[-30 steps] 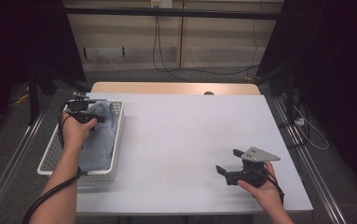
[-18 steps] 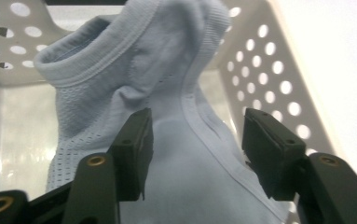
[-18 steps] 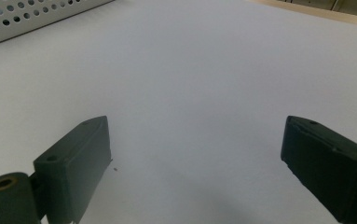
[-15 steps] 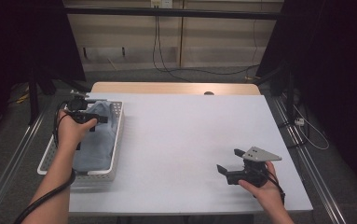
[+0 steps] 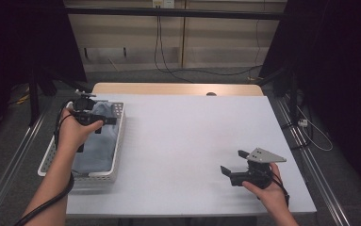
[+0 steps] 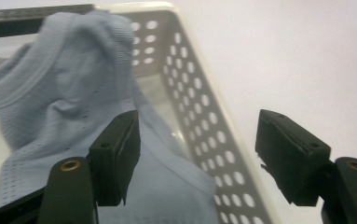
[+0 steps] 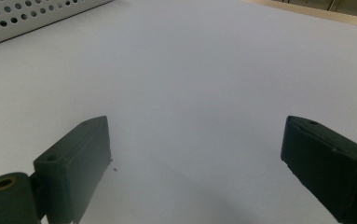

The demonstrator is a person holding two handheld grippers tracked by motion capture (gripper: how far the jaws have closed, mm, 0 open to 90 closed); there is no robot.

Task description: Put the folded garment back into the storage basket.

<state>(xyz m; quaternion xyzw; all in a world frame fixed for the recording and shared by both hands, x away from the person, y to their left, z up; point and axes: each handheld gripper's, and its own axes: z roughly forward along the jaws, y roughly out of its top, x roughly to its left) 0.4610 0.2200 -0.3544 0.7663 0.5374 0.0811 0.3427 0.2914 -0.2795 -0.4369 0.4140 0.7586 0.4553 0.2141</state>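
Observation:
A light blue mesh cloth point(image 5: 95, 150) lies crumpled in a white perforated basket point(image 5: 117, 151) at the table's left side. My left gripper point(image 5: 105, 124) hovers over the basket's far half. Its jaws have just been opening and now stand apart. In the left gripper view the cloth point(image 6: 64, 88) bunches up behind the left jaw, and the basket wall point(image 6: 199, 107) runs between the jaws. The left gripper point(image 6: 197, 123) holds nothing. My right gripper point(image 5: 231, 165) rests low over the near right of the table, open. In its own view the right gripper point(image 7: 195, 126) has bare table between the jaws.
The white table point(image 5: 183, 127) stretches between the basket and the right hand. A wooden strip point(image 5: 168, 88) borders the far edge. Metal rails point(image 5: 305, 155) run along both sides. A corner of the basket point(image 7: 22, 18) appears in the right gripper view.
The left hand has lifted slightly off the cloth in the basket and its jaws have opened. The cloth stays in the basket. The right hand has kept still.

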